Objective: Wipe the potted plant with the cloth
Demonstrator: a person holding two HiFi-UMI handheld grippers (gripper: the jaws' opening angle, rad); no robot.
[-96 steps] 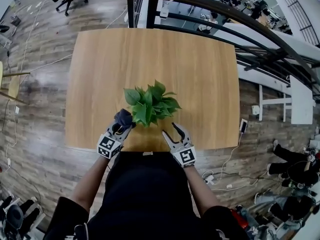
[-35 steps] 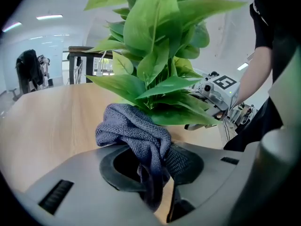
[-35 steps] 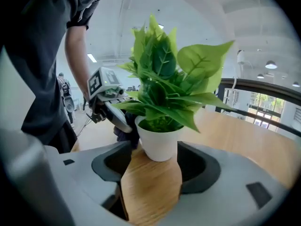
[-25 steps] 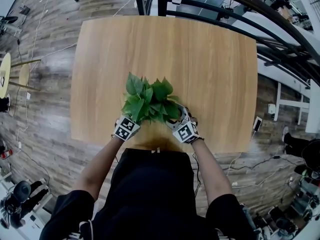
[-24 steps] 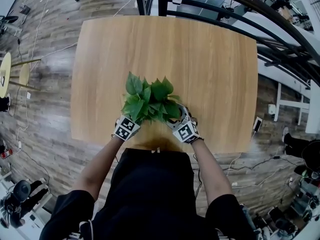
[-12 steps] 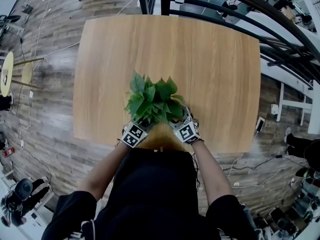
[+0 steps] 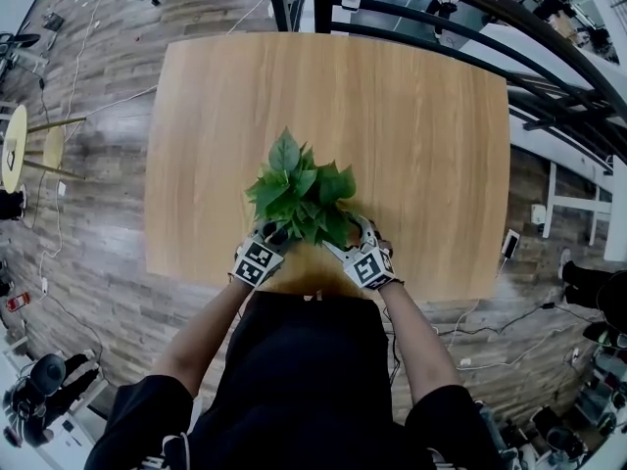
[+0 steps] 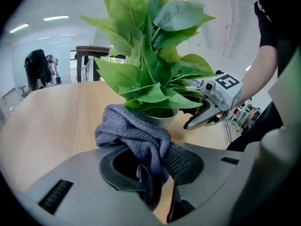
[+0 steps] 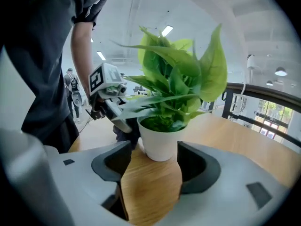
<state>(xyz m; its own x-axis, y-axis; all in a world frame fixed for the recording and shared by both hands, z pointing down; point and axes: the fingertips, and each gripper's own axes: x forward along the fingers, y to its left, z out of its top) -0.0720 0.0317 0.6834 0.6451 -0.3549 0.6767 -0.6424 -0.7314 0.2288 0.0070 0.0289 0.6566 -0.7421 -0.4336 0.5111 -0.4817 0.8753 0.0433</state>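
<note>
A leafy green plant (image 7: 299,192) in a white pot (image 9: 160,142) stands near the table's front edge. My left gripper (image 8: 150,157) is shut on a grey cloth (image 8: 134,133), which bunches up right against the near side of the pot (image 8: 162,120) under the leaves. In the head view the left gripper (image 7: 270,235) sits at the plant's lower left and my right gripper (image 7: 353,231) at its lower right. The right gripper (image 9: 155,166) is open, its jaws on either side of the pot's base. The head view hides the pot under the foliage.
The wooden table (image 7: 421,145) stretches far beyond and to both sides of the plant. A dark metal railing (image 7: 470,27) runs behind its far right corner. Cables and wooden floor (image 7: 88,213) surround the table.
Earlier the right gripper stood apart from the plant; now its jaws flank the pot. In the last second the left gripper shifted a little under the leaves and the foliage swung toward the far side.
</note>
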